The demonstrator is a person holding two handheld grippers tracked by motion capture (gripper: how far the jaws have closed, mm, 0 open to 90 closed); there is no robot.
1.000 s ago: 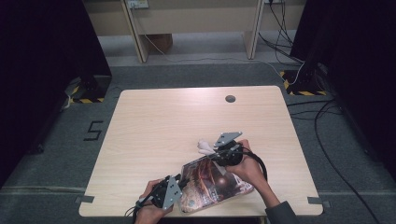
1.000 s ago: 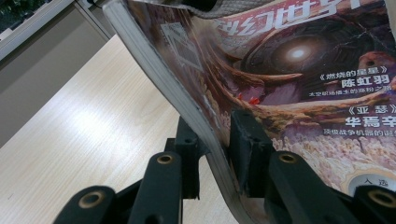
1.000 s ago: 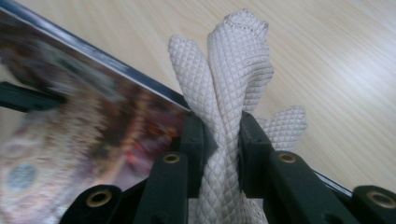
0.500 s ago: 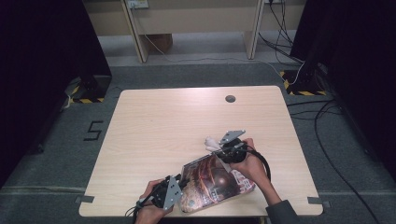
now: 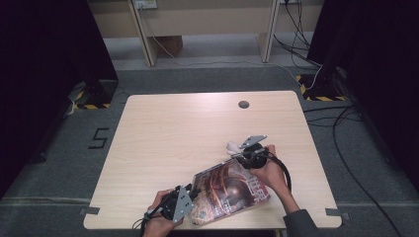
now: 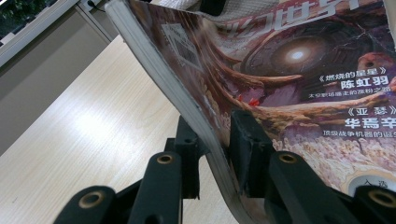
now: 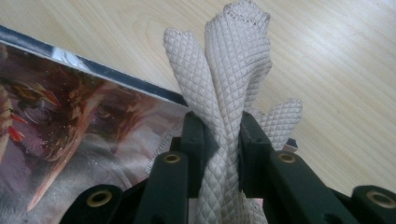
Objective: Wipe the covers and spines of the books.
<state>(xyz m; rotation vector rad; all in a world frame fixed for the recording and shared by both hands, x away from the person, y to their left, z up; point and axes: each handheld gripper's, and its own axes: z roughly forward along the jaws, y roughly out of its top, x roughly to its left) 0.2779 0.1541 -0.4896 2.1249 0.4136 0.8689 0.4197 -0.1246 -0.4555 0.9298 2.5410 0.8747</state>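
At the near edge of the table (image 5: 163, 128), we hold a magazine (image 5: 230, 190) by its near-left corner in the left gripper (image 6: 212, 154), whose jaws are clamped on the bundled page edges so that this side lifts off the wood. The right gripper (image 7: 222, 140) pinches a white quilted cloth (image 7: 231, 70) at the magazine's far-right corner, the cloth gathered into folds that stick out past the jaws and over the cover's edge. We judge the step in hand to be wiping (or dusting) the glossy cover, with the cloth just at the top edge and most of the cover not yet reached. The next move, as we read it, calls for drawing the cloth across the cover with light pressure while the left grip keeps the magazine from sliding. From the high view, the left hand (image 5: 158, 222) sits low at the table's front edge, and the right hand (image 5: 269, 170) reaches in from the right side, wrist bent toward the magazine.
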